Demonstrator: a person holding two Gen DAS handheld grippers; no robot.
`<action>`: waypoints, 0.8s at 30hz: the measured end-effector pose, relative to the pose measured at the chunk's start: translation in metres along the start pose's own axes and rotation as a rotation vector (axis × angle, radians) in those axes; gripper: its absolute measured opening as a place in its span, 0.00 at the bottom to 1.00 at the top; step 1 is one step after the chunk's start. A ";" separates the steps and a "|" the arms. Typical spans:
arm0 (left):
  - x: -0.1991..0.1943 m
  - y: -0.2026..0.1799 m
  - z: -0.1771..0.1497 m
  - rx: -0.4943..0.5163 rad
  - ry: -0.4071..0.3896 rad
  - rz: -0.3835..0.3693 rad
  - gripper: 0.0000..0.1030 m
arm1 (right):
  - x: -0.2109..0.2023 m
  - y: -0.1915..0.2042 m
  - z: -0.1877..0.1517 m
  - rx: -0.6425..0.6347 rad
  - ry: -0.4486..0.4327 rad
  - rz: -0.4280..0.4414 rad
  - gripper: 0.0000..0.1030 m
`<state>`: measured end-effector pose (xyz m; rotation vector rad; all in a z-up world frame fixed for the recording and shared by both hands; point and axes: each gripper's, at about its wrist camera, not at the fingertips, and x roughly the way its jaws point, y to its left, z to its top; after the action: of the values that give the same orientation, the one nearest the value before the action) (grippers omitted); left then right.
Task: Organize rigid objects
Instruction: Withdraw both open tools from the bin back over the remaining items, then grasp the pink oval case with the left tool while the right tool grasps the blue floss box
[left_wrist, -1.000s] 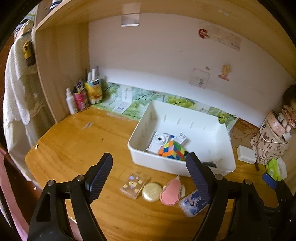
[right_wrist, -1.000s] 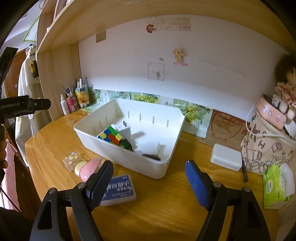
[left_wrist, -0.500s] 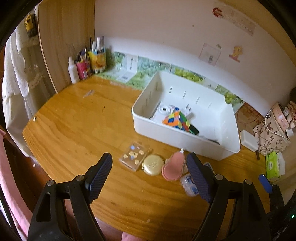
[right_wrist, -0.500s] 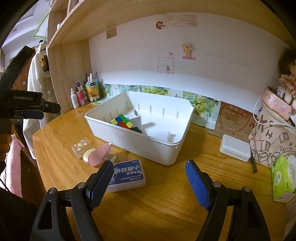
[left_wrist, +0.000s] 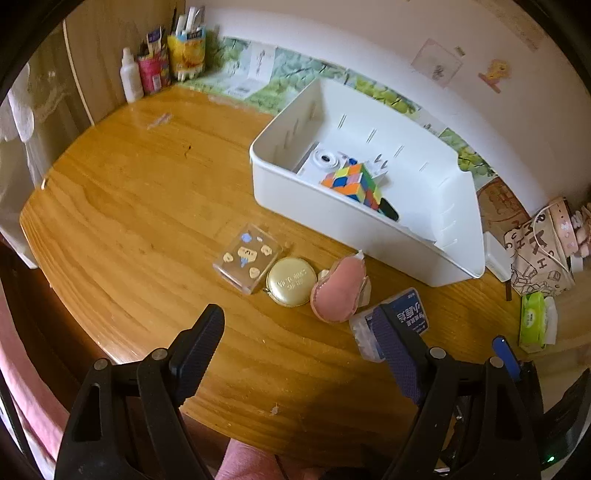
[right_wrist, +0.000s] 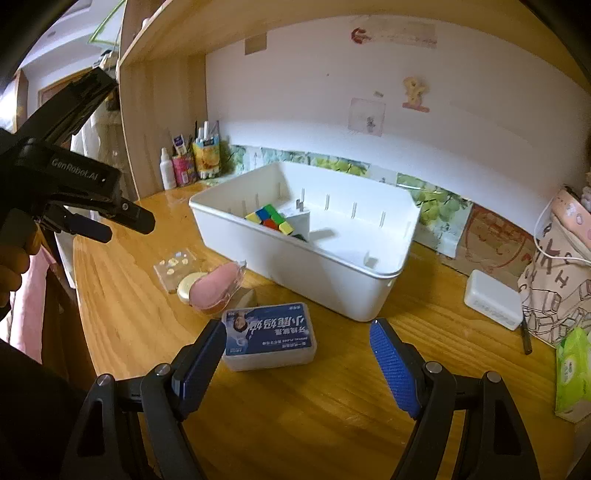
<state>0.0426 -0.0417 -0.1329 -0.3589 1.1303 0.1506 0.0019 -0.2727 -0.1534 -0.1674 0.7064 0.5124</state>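
A white bin (left_wrist: 369, 225) (right_wrist: 325, 280) on the wooden desk holds a colourful puzzle cube (left_wrist: 354, 184) (right_wrist: 269, 218), a small white camera (left_wrist: 325, 159) and a black item. In front of it lie a clear sticker box (left_wrist: 248, 257) (right_wrist: 173, 267), a round gold tin (left_wrist: 291, 281) (right_wrist: 188, 286), a pink case (left_wrist: 338, 290) (right_wrist: 216, 284) and a blue-labelled plastic box (left_wrist: 402, 317) (right_wrist: 269, 334). My left gripper (left_wrist: 299, 354) hangs open over the desk, just short of the tin and pink case. My right gripper (right_wrist: 299, 363) is open, its left finger beside the blue-labelled box.
Bottles and a pen holder (left_wrist: 177, 51) stand in the back left corner. On the right are a white soap-like box (right_wrist: 493, 299), a patterned bag (right_wrist: 557, 280) and a green tissue pack (right_wrist: 572, 369). A shelf hangs above the desk; its front edge is close below.
Both grippers sank toward the desk. The left one tilted steeply downward, so the loose items now sit nearer its fingers. The right one closed in on the blue-labelled box.
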 end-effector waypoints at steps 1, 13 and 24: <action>0.003 0.001 0.001 -0.007 0.011 0.000 0.82 | 0.002 0.001 0.000 -0.006 0.008 0.003 0.78; 0.047 -0.001 0.013 -0.056 0.163 -0.016 0.82 | 0.044 0.006 -0.005 -0.031 0.136 0.056 0.78; 0.080 -0.027 0.024 0.036 0.275 -0.021 0.82 | 0.073 0.012 -0.006 -0.035 0.222 0.128 0.78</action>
<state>0.1049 -0.0638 -0.1905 -0.3666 1.3979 0.0633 0.0393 -0.2352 -0.2051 -0.2150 0.9296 0.6346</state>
